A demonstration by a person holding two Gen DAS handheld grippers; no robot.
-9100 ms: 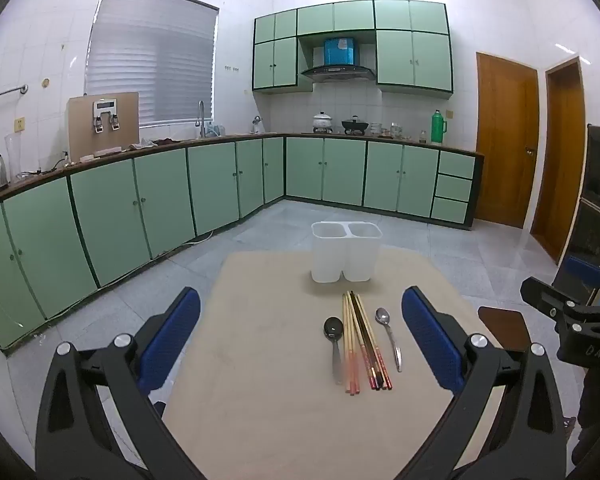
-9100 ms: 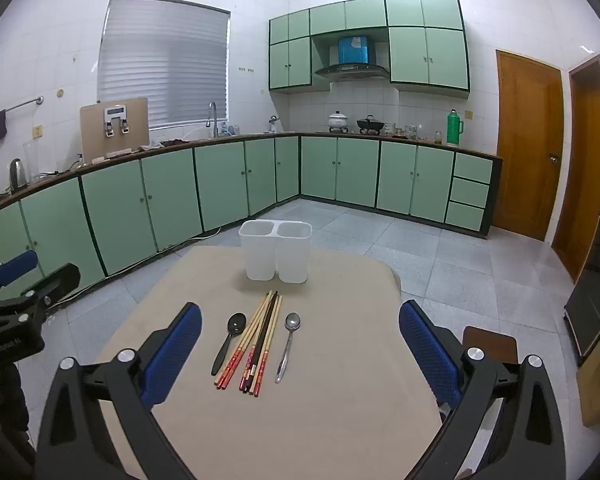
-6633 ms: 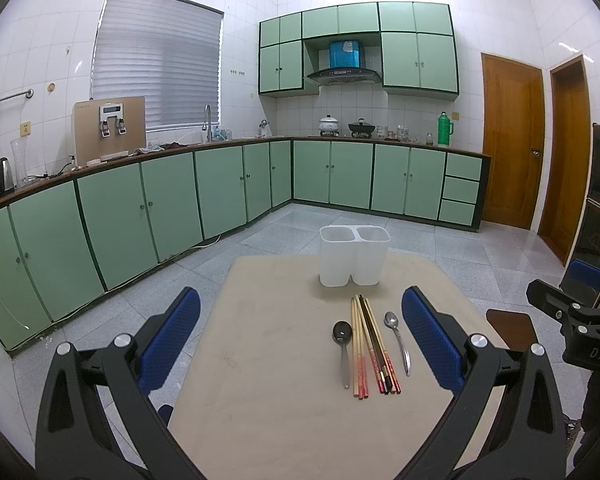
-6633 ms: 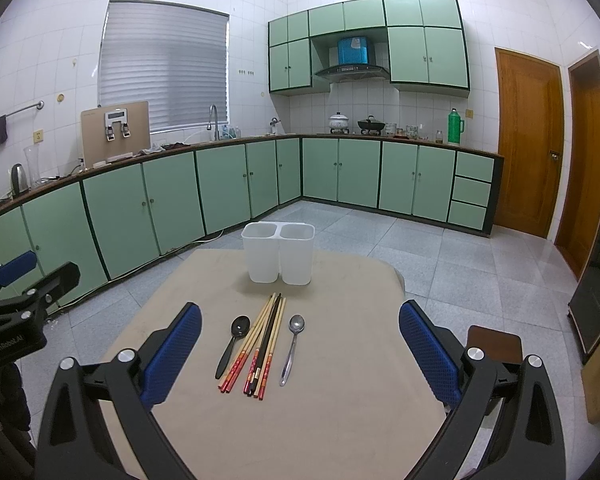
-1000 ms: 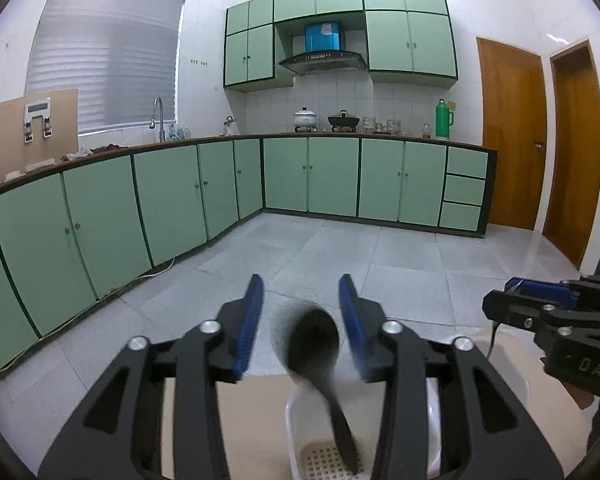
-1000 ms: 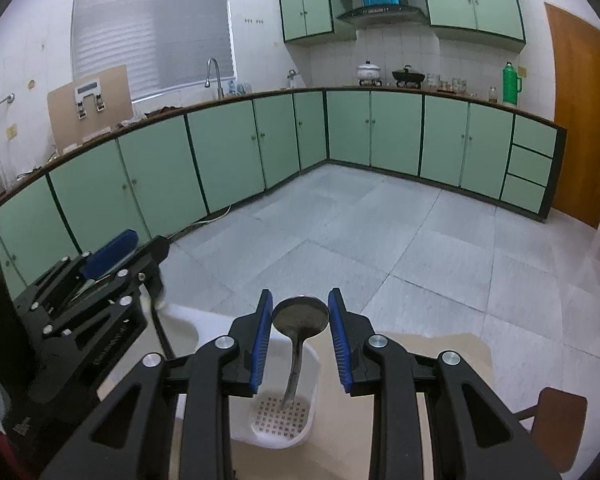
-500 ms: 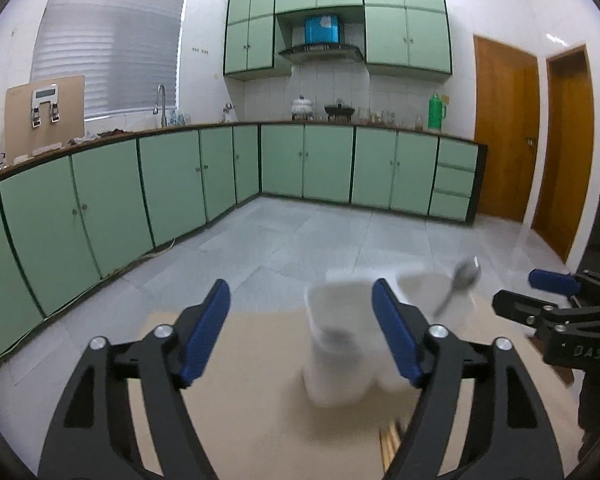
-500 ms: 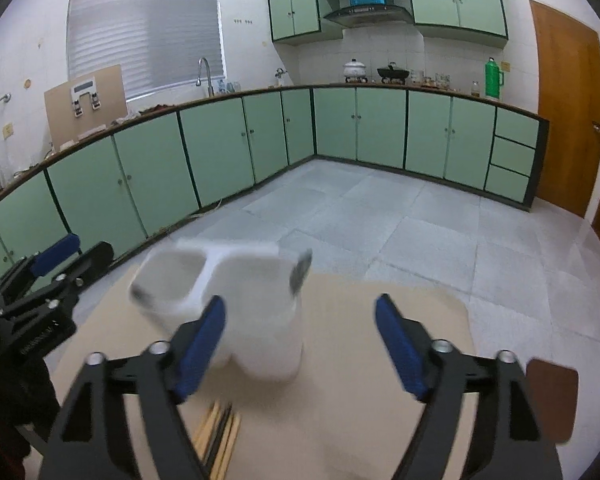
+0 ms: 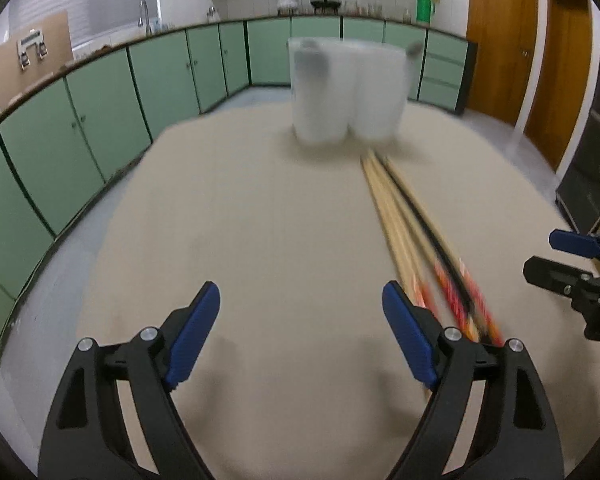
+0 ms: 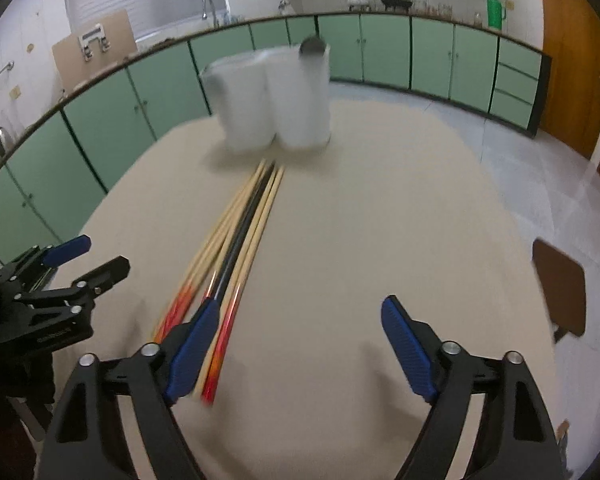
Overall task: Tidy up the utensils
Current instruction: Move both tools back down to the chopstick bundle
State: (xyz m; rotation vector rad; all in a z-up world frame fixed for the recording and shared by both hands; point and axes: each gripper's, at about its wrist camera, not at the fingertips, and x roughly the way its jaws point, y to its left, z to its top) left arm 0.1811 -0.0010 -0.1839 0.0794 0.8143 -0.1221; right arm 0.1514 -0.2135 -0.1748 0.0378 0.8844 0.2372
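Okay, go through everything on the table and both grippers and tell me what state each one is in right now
Left gripper: open, empty, over the table.
Right gripper: open, empty.
Chopsticks: lying bundled on the table, not yet sorted.
White holder: upright, two compartments.
Spoons: standing in the holder, bowls up.

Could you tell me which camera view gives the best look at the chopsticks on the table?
The right wrist view: the chopsticks run nearly whole, only their red ends hidden behind its left finger. In the left wrist view they lie off right, blurrier, ends behind that gripper's finger.
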